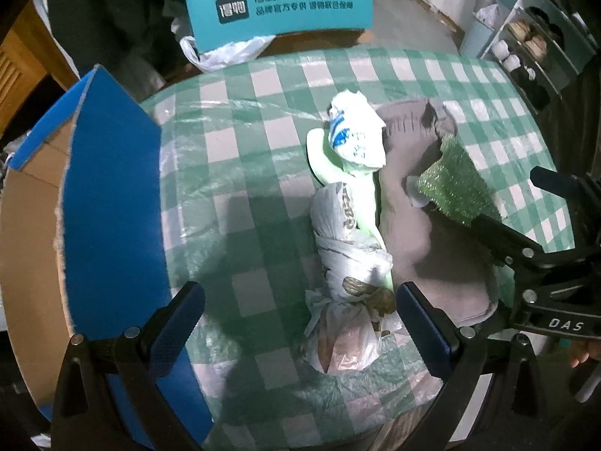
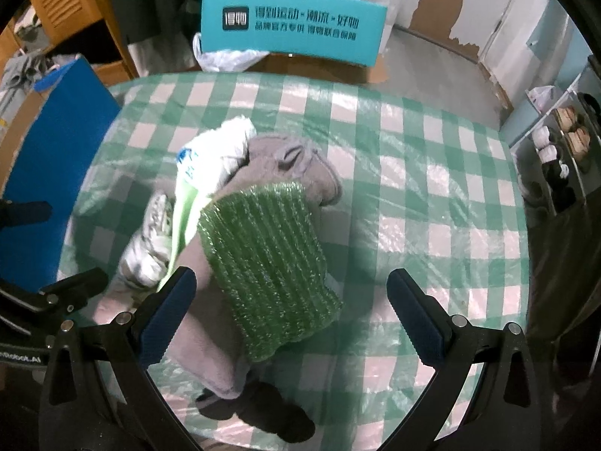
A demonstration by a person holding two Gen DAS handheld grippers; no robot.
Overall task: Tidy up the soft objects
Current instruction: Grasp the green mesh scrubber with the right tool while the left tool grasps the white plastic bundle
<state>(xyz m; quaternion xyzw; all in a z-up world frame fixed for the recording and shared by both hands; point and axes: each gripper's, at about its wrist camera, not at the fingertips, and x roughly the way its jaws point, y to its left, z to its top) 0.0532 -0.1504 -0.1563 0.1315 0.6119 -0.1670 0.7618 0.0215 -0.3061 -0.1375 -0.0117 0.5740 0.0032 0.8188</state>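
Between the wide-open, empty fingers of the right claw lies a green ribbed scouring pad, glittery and coarse, resting on a grey fleece cloth. Judged step: approach before pickup. The next move calls for lowering and closing on the pad alone, clear of the fleece. Left of this claw lie crumpled white plastic bags. The left claw, equally open and empty, hovers over a knotted bag on the checked worktop; a blue cardboard box stands to its left.
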